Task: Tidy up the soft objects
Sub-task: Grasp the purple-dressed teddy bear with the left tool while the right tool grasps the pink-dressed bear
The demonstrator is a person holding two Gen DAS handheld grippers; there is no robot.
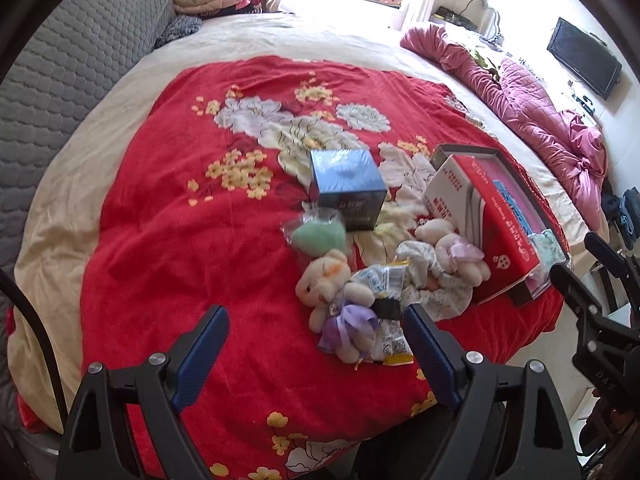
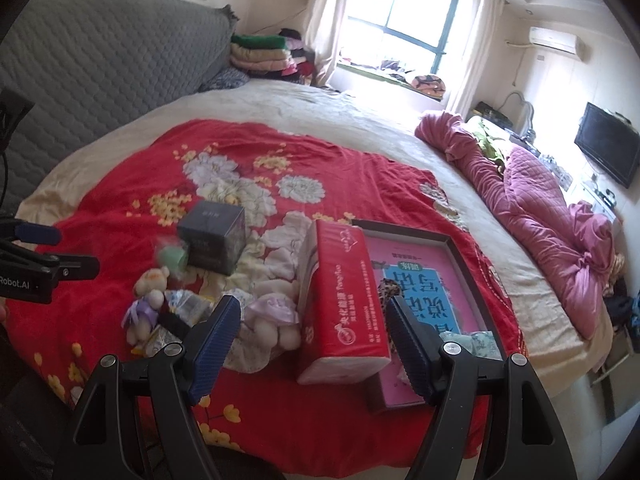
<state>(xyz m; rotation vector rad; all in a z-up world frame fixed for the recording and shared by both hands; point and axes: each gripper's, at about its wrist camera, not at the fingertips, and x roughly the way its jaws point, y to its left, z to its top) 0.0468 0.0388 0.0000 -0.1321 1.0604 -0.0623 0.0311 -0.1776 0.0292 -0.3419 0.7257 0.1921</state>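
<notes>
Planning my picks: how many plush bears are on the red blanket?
2: one plush bear with a purple bow nearest the left gripper, another plush bear against the red tissue pack. More may hide under clutter.

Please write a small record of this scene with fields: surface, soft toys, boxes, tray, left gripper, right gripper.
surface: red floral blanket spread on a bed
soft toys: plush with purple bow; second plush beside the red pack; green soft item in a clear bag
boxes: blue box, upright on the blanket
red pack: leans over the tray's edge
tray: shallow dark tray with a pink printed sheet inside
left gripper: open, holding nothing, above the purple-bow plush
right gripper: open, holding nothing, near the red pack
</notes>
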